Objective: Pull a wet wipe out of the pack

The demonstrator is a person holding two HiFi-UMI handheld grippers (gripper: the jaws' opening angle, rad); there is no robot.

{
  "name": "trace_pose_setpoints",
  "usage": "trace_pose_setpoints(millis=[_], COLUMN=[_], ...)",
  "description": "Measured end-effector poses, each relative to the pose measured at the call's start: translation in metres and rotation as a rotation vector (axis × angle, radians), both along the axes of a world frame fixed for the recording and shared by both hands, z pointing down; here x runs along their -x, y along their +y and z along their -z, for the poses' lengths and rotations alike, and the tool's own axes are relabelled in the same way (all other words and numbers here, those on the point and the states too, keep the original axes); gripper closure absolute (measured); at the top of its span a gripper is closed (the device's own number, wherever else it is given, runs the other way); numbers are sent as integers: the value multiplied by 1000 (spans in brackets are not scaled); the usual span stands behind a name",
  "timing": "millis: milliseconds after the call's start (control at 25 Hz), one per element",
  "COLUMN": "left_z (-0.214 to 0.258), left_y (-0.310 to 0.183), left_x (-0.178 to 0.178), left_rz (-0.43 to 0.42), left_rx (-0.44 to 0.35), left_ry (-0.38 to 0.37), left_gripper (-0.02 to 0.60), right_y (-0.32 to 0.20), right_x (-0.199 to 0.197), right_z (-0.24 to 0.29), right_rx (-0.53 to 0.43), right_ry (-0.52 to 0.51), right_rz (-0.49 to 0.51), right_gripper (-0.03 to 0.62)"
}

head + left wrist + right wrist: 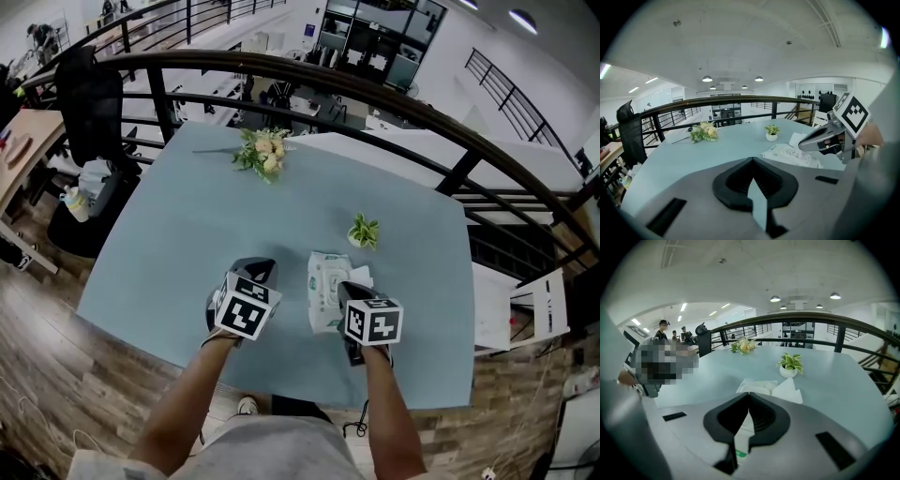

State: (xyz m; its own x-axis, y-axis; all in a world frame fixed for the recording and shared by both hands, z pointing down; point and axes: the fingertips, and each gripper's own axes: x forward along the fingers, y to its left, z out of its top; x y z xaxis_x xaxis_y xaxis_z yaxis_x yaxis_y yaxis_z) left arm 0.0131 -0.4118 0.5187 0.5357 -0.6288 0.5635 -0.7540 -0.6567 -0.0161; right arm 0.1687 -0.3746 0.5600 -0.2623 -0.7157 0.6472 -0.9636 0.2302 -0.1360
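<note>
Wipe (788, 391) partly out; pull judged unfinished.
It stood at the pack's (324, 292) far end; right gripper (749, 395) closed over the pack, left gripper (751, 160) closed, empty, beside it.

The pale blue-grey table (169, 234) has a broad, smooth top. Near its far edge a small bouquet (263, 152) of cream flowers and green leaves lies on its side. Well apart from it, to the right, a little potted plant (364, 231) stands upright in a white pot. Nearer the person, a white wipe pack (325, 291) lies flat, with a white wipe (361, 275) at its far right corner.
</note>
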Motion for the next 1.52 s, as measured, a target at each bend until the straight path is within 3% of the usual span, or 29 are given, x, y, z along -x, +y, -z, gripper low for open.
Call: trace_pose_setpoints(millis=[1080, 1520], left_z=[18, 24], left_y=[10, 20], left_x=[-1, -5], left_rz=[-50, -79], left_rx=[-42, -65], left_ry=[5, 6], left_gripper=[588, 588], right_y=[10, 15], right_x=[5, 5], right_z=[28, 52], right_rx=[-65, -135], right_ry=[-12, -20], right_rz=[-35, -53], right_gripper=[586, 586])
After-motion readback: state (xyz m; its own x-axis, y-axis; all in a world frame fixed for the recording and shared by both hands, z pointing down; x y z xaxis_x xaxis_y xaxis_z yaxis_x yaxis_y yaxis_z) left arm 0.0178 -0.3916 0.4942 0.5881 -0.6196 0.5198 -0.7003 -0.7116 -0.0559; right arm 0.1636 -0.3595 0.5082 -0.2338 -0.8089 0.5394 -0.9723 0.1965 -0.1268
